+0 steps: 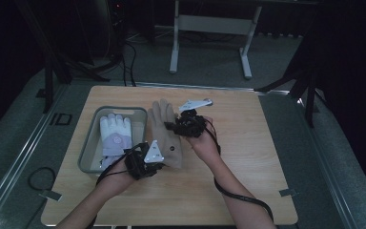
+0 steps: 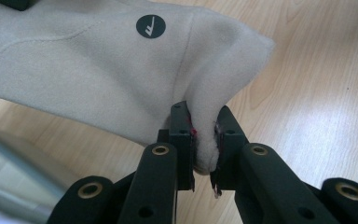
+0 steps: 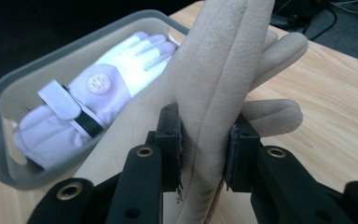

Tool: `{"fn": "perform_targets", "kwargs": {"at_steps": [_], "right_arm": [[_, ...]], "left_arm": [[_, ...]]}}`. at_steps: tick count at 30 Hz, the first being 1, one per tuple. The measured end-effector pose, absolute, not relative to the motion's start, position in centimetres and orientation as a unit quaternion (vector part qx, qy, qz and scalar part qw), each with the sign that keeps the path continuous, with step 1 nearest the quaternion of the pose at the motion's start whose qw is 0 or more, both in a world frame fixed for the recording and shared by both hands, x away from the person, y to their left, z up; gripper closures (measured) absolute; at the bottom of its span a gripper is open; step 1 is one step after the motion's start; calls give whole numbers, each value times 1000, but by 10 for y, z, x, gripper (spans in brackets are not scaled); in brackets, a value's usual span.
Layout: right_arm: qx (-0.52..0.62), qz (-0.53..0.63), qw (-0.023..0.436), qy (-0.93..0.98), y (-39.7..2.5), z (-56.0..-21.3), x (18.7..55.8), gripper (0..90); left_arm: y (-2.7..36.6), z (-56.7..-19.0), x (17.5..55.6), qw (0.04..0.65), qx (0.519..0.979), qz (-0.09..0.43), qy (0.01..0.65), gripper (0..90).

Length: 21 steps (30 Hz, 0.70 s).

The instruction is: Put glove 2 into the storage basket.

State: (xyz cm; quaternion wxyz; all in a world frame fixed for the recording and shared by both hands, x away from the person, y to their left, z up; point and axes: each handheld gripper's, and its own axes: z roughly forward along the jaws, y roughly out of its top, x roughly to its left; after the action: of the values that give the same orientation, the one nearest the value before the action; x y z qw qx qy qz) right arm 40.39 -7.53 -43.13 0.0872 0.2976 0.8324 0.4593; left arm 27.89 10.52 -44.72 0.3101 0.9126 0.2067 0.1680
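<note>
Jaws of both grippers pinch the beige glove (image 1: 164,129): left gripper (image 2: 204,149) its cuff corner, right gripper (image 3: 204,154) its fingers (white glove (image 3: 88,98) lies beyond, in tray (image 3: 9,88)).

I read the beige glove (image 3: 223,70) as matt, fuzzy fleece cloth. White glove (image 3: 107,84) looks like smooth, faintly shiny fabric. Grey bin (image 3: 51,60): matt plastic. Table (image 2: 317,93): smooth light wood-grain, slight sheen. My gripper jaws: matt black plastic.
</note>
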Motion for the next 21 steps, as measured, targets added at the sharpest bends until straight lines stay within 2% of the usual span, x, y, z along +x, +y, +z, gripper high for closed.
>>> {"fn": "perform_targets", "kwargs": {"at_steps": [21], "right_arm": [[249,457,75,851,8,-415,408,712]], "left_arm": [[172,-439,269,294,901,186,260,815]]}}
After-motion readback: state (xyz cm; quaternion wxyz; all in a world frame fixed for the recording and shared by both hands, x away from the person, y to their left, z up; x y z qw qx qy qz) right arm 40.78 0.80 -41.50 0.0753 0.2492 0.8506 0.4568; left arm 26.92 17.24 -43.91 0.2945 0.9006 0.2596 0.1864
